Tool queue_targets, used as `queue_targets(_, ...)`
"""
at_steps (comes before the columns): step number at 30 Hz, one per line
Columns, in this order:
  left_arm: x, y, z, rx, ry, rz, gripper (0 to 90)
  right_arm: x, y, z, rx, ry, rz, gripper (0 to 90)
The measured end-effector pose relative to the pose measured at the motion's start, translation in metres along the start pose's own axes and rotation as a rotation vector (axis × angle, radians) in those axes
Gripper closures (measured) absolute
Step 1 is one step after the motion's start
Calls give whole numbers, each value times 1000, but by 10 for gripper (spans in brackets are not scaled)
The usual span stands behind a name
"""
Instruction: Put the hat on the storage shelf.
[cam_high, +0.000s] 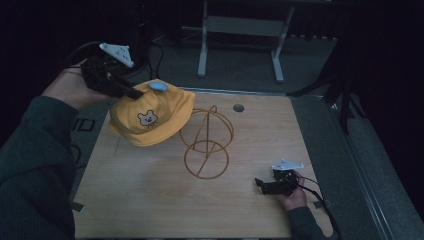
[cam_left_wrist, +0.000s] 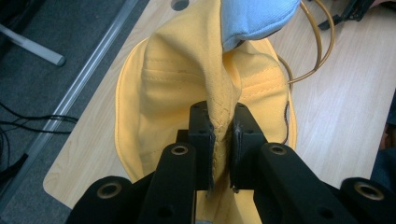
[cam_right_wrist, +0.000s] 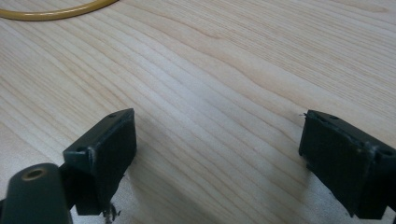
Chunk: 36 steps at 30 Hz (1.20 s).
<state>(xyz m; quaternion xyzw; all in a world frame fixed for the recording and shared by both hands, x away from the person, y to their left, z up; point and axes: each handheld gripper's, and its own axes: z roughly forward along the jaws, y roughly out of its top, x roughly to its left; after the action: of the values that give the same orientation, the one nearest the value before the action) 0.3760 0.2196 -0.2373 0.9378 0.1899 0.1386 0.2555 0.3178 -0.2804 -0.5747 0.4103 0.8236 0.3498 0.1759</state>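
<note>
The left hand-held gripper (cam_left_wrist: 223, 140) pinches a fold of the yellow cap (cam_high: 150, 119) — the one with a little bear face and a blue button (cam_high: 158, 87) — and holds it up over the far left of the wooden surface (cam_high: 150, 200), beside the gold wire stand (cam_high: 206, 145); the right hand-held gripper (cam_right_wrist: 217, 154) rests low on the surface, jaws wide apart, holding nothing.

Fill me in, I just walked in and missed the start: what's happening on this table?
A person works with a gripper in each hand. The left gripper is shut on a fold of a yellow hat with a bear face, holding it up beside a gold wire stand on the wooden table. The right gripper rests open and empty at the table's near right side. The hat isn't on the stand yet.
</note>
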Motion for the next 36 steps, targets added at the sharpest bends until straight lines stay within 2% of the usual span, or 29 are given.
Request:
queue_targets(10, -5, 17, 0, -7, -25, 37, 814, 0, 0, 0, 0, 1, -1, 111)
queue_targets(15, -7, 22, 2, -14, -37, 40, 814, -1, 0, 0, 0, 1, -3, 111)
queue_targets(17, -8, 26, 2, -11, -42, 57, 815, -1, 0, 0, 0, 1, -4, 111)
queue_targets(20, -9, 28, 4, -18, -47, 53, 814, -1, 0, 0, 0, 2, -3, 111)
queue_targets(21, -10, 31, 4, -13, -51, 65, 814, -1, 0, 0, 0, 2, -4, 111)
queue_targets(36, -13, 42, -2, -21, -48, 91, 815, -1, 0, 0, 0, 2, -4, 111)
